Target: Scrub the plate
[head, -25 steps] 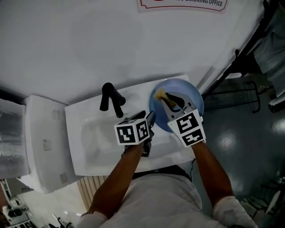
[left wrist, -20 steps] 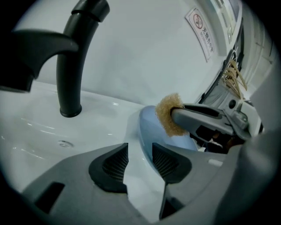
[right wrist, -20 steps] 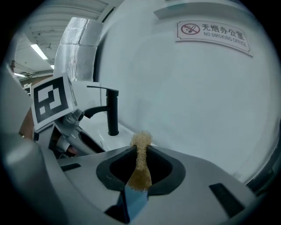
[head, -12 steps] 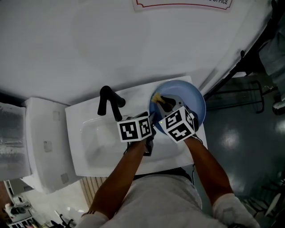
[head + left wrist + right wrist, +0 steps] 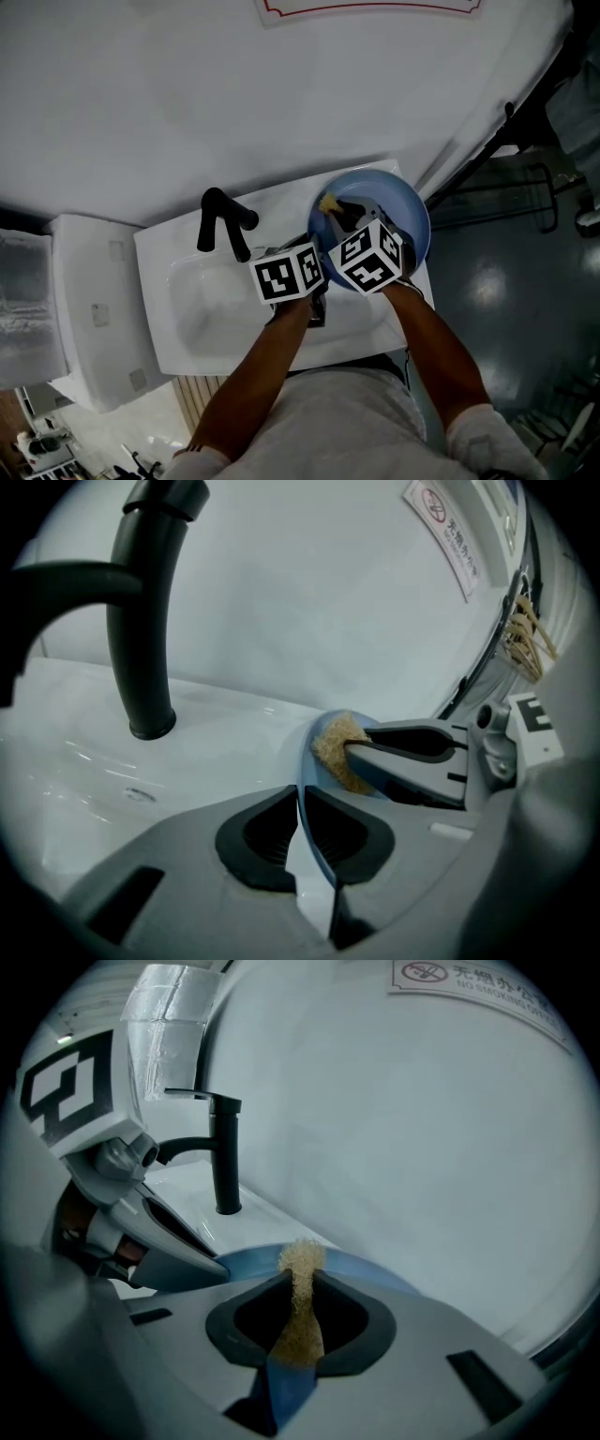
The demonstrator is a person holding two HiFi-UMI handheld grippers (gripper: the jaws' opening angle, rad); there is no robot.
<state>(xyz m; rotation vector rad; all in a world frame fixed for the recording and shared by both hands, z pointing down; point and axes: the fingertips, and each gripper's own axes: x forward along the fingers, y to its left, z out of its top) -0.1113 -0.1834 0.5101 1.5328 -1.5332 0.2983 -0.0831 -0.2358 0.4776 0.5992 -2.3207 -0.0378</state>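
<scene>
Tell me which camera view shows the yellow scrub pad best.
The right gripper view: the scrub pad stands central, pinched between the jaws. The left gripper view shows its side against the blue plate; the head view, only a small yellow spot.

Smooth glossy plate (image 5: 408, 211); rough fibrous scrubber (image 5: 302, 1326); glossy white ceramic-looking sink (image 5: 202, 291); matt black faucet (image 5: 141, 639).

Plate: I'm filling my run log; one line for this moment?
left gripper: jaws just closed on plate rim | right gripper: shut on scrubber, scrubber at plate
</scene>
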